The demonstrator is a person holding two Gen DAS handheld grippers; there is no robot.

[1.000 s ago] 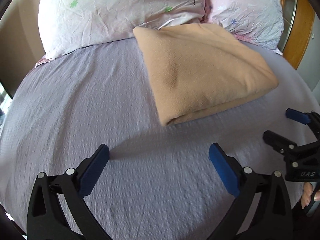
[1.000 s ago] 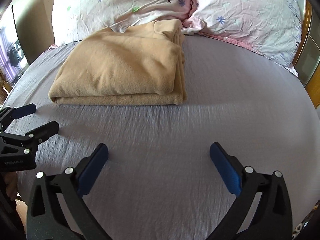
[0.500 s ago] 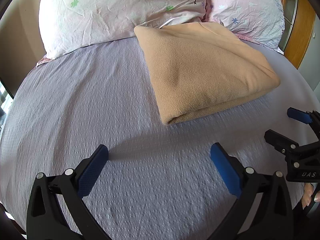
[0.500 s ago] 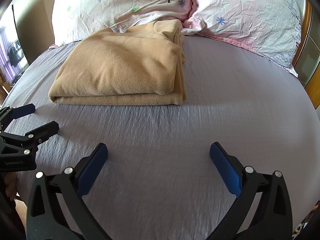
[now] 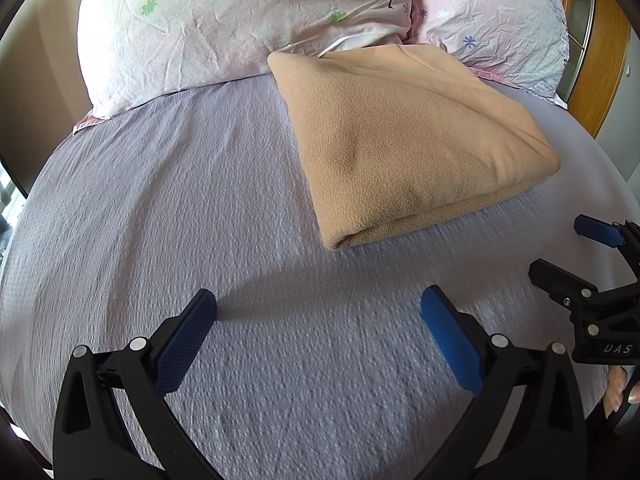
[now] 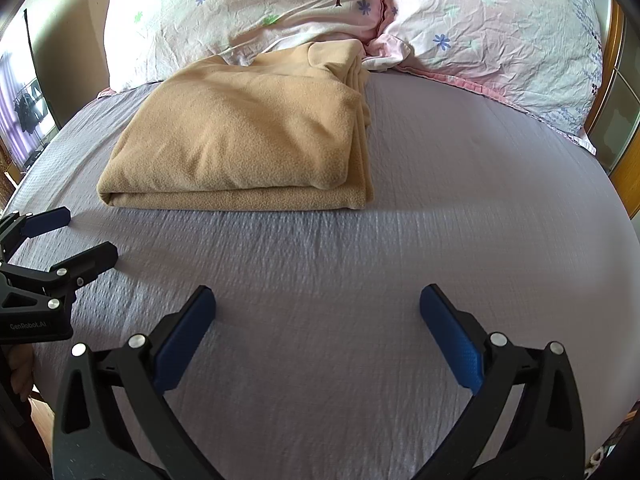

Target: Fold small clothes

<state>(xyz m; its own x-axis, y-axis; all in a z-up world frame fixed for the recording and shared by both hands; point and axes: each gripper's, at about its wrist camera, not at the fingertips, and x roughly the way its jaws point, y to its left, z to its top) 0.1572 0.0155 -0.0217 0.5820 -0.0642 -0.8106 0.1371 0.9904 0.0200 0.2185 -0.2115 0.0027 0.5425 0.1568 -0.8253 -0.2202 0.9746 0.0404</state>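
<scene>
A tan fleece garment lies folded in a neat rectangle on the lilac bedsheet, its far end against the pillows. It also shows in the right wrist view. My left gripper is open and empty, hovering over bare sheet in front of the fold. My right gripper is open and empty too, over the sheet to the right of the garment. Each gripper shows in the other's view: the right one at the right edge, the left one at the left edge.
Two pink floral pillows lean at the head of the bed. A wooden headboard stands at the far right. The sheet stretches right of the garment. A window with hanging clothes is far left.
Both grippers stay open and almost still. The left wrist view has drifted slightly, so the garment sits a touch higher and to the right.
</scene>
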